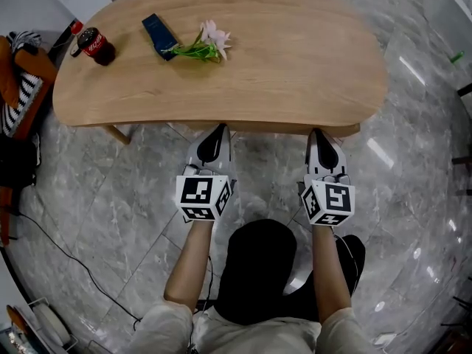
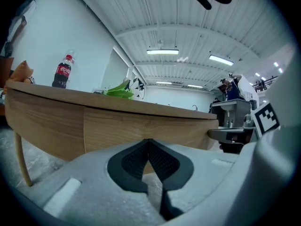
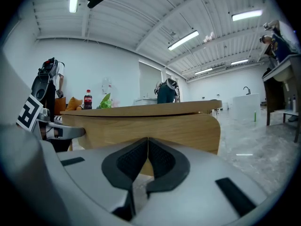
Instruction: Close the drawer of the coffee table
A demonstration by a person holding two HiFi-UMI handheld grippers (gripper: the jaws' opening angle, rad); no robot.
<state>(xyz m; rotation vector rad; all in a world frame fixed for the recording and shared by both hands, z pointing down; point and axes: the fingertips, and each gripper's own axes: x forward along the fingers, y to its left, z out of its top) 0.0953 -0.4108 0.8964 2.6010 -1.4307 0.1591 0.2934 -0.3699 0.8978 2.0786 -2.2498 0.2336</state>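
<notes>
The wooden coffee table [image 1: 295, 57] fills the upper head view. Its drawer front [image 1: 269, 128] shows as a thin strip under the near edge, and seems to lie flush with the table's apron [image 2: 51, 121]. My left gripper [image 1: 219, 128] is shut, its tips at the left part of the drawer front [image 2: 136, 126]. My right gripper [image 1: 317, 131] is also shut and empty, its tips at the right part of the drawer front [image 3: 160, 124]. In each gripper view the black pads meet at a point: left gripper [image 2: 149, 140], right gripper [image 3: 148, 139].
On the tabletop stand a cola bottle [image 1: 94, 45], a blue packet [image 1: 159, 35] and a flower sprig [image 1: 206, 43]. A table leg [image 1: 118, 133] shows at front left. Orange and striped things [image 1: 18, 80] sit at the left edge. A cable [image 1: 74, 260] runs over the marble floor.
</notes>
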